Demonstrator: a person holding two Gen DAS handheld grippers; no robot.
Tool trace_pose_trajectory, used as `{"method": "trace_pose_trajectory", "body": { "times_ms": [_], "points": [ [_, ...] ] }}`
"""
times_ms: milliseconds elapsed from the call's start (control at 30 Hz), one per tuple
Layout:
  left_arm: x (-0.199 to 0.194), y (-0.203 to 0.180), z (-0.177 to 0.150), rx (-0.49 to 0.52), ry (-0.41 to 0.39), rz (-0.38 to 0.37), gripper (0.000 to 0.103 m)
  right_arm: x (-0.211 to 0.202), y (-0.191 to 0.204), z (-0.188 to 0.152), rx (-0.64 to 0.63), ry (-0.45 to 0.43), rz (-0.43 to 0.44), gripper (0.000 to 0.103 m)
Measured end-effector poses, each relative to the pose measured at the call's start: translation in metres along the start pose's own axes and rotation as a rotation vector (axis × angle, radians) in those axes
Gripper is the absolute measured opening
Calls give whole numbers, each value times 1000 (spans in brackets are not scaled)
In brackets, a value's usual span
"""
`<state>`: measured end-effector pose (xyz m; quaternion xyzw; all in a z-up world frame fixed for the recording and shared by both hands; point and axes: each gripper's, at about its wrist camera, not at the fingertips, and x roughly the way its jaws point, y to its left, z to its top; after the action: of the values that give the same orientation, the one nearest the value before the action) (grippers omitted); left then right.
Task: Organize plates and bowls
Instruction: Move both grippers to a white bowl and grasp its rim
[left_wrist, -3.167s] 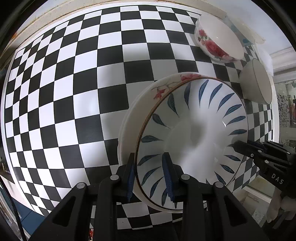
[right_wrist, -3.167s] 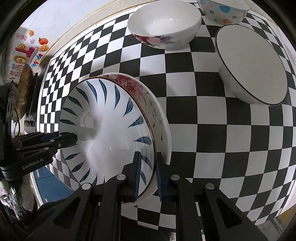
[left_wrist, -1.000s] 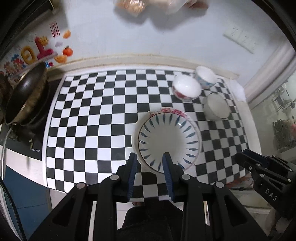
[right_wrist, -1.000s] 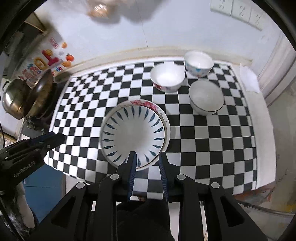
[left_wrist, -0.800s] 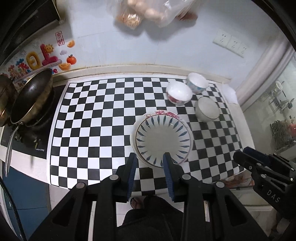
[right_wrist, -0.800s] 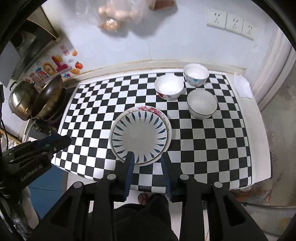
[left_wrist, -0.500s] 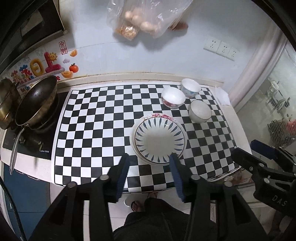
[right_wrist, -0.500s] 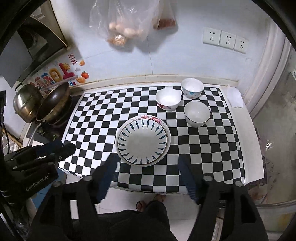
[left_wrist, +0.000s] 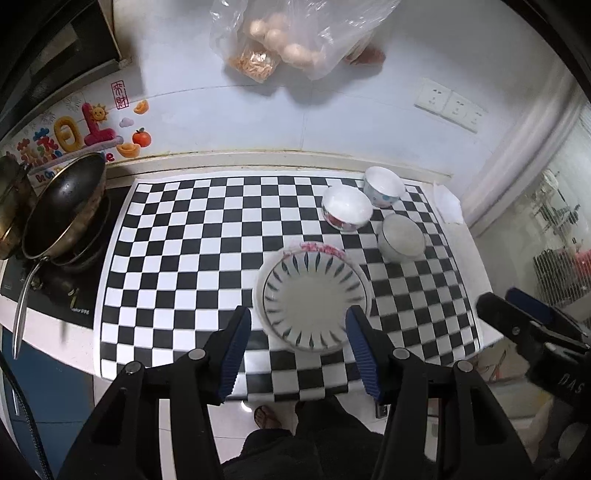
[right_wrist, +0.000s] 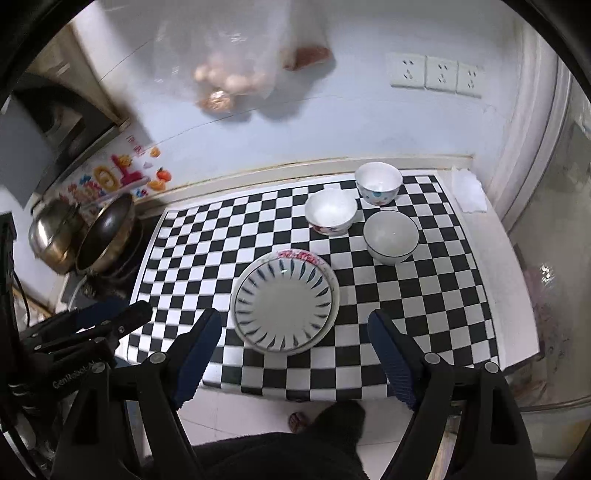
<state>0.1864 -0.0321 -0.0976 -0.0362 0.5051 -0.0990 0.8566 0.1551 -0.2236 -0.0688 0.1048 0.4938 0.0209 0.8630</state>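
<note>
A blue-leaf plate (left_wrist: 314, 299) (right_wrist: 282, 304) lies stacked on a red-flower plate (left_wrist: 321, 248) (right_wrist: 295, 254) near the front of the checkered counter (left_wrist: 184, 240) (right_wrist: 424, 302). Behind it stand three bowls: a red-flower bowl (left_wrist: 346, 212) (right_wrist: 331, 212), a blue-spotted bowl (left_wrist: 383, 185) (right_wrist: 378, 182) and a dark-rimmed white bowl (left_wrist: 402, 237) (right_wrist: 390, 236). My left gripper (left_wrist: 299, 336) is open and empty, high above the counter's front edge. My right gripper (right_wrist: 295, 343) is open and empty, also high and back from the plates.
A dark wok (left_wrist: 62, 210) (right_wrist: 105, 230) and a steel pot (right_wrist: 53, 232) sit on the stove at the left. A plastic bag of eggs (left_wrist: 291, 40) (right_wrist: 229, 79) hangs on the wall. A folded cloth (right_wrist: 467, 192) lies at the counter's right rear corner.
Both grippers let go of the blue-leaf plate, left it on the red-flower plate, pulled far up and back from the counter, and opened wide.
</note>
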Motion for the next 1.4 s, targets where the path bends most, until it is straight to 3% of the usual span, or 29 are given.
{"method": "trace_pose_trajectory", "body": {
  "times_ms": [200, 400, 500, 600, 833, 1033, 1067, 1100, 1133, 1167, 1200, 1400],
  "points": [
    [72, -20, 50, -65, 89, -42, 51, 59, -73, 44, 121, 55, -20, 84],
    [175, -68, 91, -74, 262, -109, 51, 149, -173, 88, 256, 172, -23, 83],
    [219, -88, 105, -73, 328, -100, 51, 190, -211, 104, 283, 237, -40, 80],
    [249, -88, 120, -129, 351, -69, 51, 222, -234, 122, 290, 280, 10, 78],
    [303, -53, 150, -276, 393, -2, 51, 307, -208, 186, 138, 350, 165, 60],
    [353, -38, 158, -317, 466, -9, 49, 386, -161, 206, -2, 503, 187, 48],
    [361, -37, 158, -320, 479, -25, 44, 397, -156, 205, -15, 527, 179, 44],
    [369, -37, 157, -321, 494, -43, 29, 406, -152, 203, -22, 550, 175, 42],
    [375, -37, 155, -322, 507, -57, 23, 420, -148, 200, -27, 588, 166, 38],
    [379, -36, 154, -320, 517, -50, 17, 427, -147, 198, -23, 606, 161, 25],
    [381, -36, 154, -316, 512, -46, 15, 435, -147, 195, -17, 623, 161, 15],
    [361, -43, 159, -256, 452, -30, 14, 436, -148, 189, -1, 611, 156, 15]
  ]
}}
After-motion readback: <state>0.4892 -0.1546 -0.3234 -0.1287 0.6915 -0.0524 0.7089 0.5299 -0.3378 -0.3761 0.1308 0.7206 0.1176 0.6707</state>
